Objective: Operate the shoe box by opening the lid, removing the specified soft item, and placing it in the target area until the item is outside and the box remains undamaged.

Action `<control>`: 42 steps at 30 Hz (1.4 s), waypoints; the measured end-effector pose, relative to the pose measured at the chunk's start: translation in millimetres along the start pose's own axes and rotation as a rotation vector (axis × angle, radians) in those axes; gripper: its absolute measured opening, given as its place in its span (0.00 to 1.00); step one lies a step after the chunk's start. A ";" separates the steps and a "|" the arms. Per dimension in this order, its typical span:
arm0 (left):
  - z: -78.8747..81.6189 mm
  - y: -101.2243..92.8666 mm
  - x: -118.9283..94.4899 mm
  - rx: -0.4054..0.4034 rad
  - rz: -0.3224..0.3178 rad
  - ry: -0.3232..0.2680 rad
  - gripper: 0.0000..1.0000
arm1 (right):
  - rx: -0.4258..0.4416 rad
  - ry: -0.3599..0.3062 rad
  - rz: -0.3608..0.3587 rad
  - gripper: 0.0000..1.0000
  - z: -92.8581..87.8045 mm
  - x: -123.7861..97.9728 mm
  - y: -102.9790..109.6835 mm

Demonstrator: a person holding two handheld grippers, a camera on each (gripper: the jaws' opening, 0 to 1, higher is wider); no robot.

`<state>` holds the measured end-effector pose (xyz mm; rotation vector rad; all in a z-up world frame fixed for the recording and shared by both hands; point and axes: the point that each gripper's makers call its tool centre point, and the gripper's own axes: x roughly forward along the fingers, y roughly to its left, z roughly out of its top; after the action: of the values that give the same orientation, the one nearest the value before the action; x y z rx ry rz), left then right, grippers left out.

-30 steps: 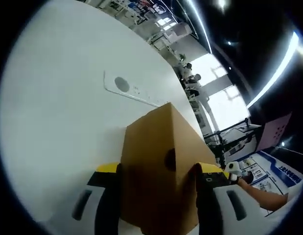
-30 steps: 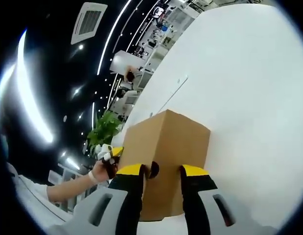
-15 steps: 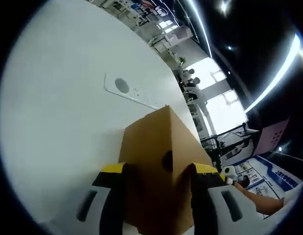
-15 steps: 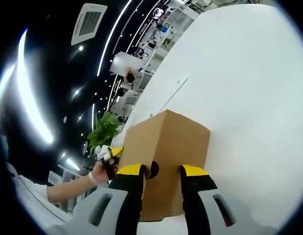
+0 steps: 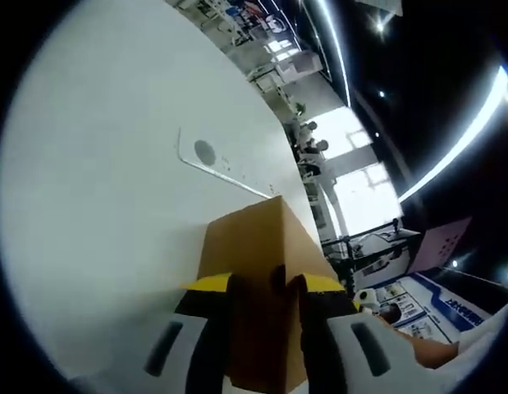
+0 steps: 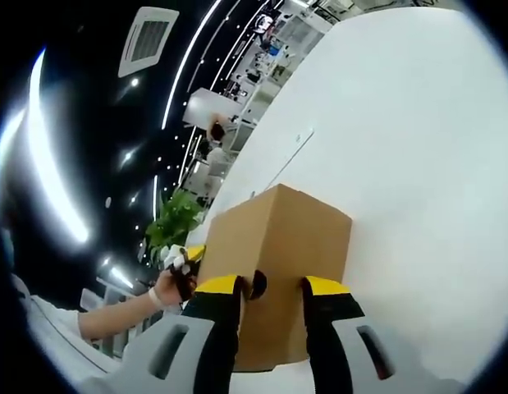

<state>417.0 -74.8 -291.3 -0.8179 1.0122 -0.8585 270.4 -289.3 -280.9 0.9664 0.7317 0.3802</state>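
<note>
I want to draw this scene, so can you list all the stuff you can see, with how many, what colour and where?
Brown cardboard shoe box: one, plain brown, lid shut, standing on the table, with a dark round hole in each end.
White table: one, white, under the box.
Flat white plate with a grey round spot: one, set in the table beyond the box, in the left gripper view.
Green leafy plant: one, green, in the room behind the table.
Long ceiling lights: several, white, overhead.
Person's hand: one, holding the left gripper at the box's far end.
Left gripper: one, yellow-tipped black fingers shut on the box's end.
Right gripper: one, same colours, fingers either side of the hole.
</note>
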 end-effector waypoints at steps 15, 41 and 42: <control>1.0 -1.2 1.4 0.017 0.010 0.008 0.30 | 0.013 0.021 -0.020 0.29 3.3 0.4 -3.4; -5.1 -0.5 -3.5 -0.002 0.019 -0.009 0.30 | 0.024 0.032 -0.041 0.28 8.9 3.9 -2.8; -5.3 -0.7 -3.7 -0.001 0.019 -0.009 0.30 | 0.024 0.033 -0.039 0.28 9.0 3.9 -3.2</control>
<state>410.8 -72.8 -291.1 -0.8112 1.0113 -0.8373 279.5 -294.1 -282.0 0.9692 0.7853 0.3540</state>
